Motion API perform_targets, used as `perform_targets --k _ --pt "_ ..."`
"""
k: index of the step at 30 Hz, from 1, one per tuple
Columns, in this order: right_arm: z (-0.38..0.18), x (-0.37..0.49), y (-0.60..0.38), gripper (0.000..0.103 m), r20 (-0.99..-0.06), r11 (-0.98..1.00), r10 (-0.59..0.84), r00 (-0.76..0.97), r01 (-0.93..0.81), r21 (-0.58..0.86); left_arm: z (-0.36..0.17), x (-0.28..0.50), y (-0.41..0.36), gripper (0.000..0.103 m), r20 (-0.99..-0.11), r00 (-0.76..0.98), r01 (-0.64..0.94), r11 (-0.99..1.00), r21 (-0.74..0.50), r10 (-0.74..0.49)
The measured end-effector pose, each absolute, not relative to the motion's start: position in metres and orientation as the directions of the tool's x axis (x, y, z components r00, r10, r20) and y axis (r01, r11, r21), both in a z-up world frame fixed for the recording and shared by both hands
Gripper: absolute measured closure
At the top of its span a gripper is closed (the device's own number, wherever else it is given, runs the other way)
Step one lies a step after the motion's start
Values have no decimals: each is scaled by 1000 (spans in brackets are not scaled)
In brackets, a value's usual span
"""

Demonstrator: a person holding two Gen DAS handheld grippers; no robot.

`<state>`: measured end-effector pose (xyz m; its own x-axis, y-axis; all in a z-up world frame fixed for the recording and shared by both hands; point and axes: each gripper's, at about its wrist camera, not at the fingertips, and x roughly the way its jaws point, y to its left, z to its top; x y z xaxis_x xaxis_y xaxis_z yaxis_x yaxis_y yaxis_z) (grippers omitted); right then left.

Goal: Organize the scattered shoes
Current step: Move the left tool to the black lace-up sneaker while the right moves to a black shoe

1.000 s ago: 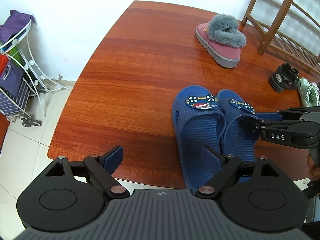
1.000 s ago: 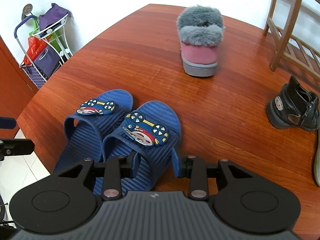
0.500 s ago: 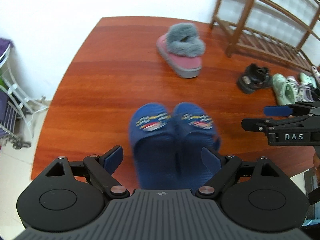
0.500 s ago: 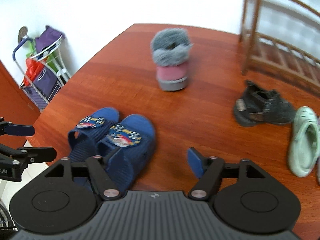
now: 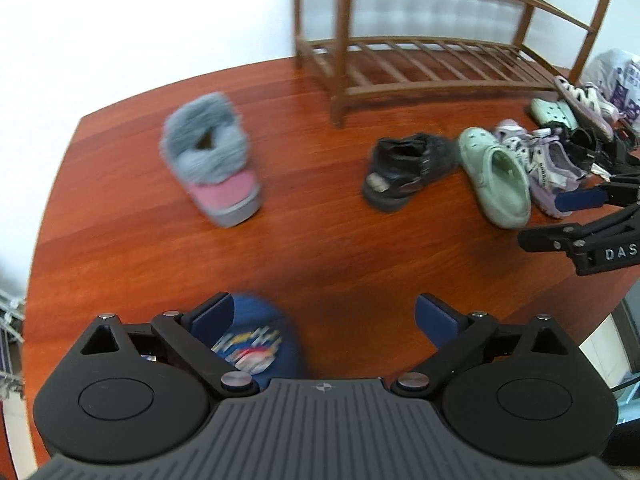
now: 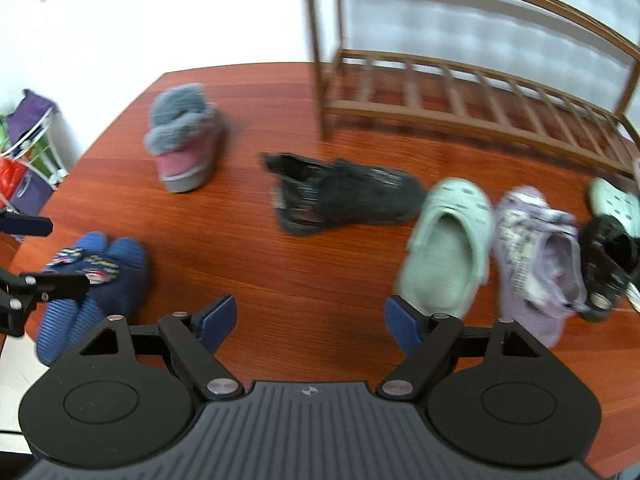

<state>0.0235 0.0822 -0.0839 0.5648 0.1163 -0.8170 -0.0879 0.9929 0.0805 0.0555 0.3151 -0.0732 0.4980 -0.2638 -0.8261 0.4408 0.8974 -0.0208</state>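
A pair of blue slippers [image 6: 92,280] lies side by side at the near left edge of the red wooden floor [image 6: 260,280]; in the left wrist view only one blue toe [image 5: 256,344] shows, under my left gripper [image 5: 324,318]. That gripper is open and empty. My right gripper [image 6: 308,322] is open too, over bare floor. Farther off lie a pink boot with grey fur [image 6: 184,140], a black shoe [image 6: 336,196], a mint clog [image 6: 448,244], a lilac sneaker [image 6: 536,256] and a black sandal [image 6: 608,256].
A wooden shoe rack [image 6: 460,92] stands against the white wall at the back right. A wire cart with bags [image 6: 24,152] stands off the floor's left edge. More shoes [image 5: 576,104] and a white bag [image 5: 616,72] lie beside the rack's right end.
Both grippers have swung right and away from the blue slippers, which now sit at the left. The right gripper let go of a slipper and opened wide. The rack and more shoes came into view.
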Motion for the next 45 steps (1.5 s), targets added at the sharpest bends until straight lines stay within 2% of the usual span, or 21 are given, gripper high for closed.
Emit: perform_targets --k 13,16,21,38,45 --pt "-98 14 -45 15 -823 996 8 568 73 60 -108 123 229 2 -851 438 537 843 -11 -290" --pt "-100 12 -69 9 -821 992 -13 570 111 61 -116 139 218 2 -852 427 560 829 -14 -302" --pt "-106 9 -103 9 -825 985 -39 563 162 64 -127 161 199 2 -864 406 602 799 6 -299" --pt "-102 30 -164 9 -821 952 -98 562 293 87 -159 216 139 2 -902 305 740 672 23 -306" --pt "-105 50 -179 9 -820 931 -142 554 356 79 -167 231 127 2 -911 245 774 633 -22 -331"
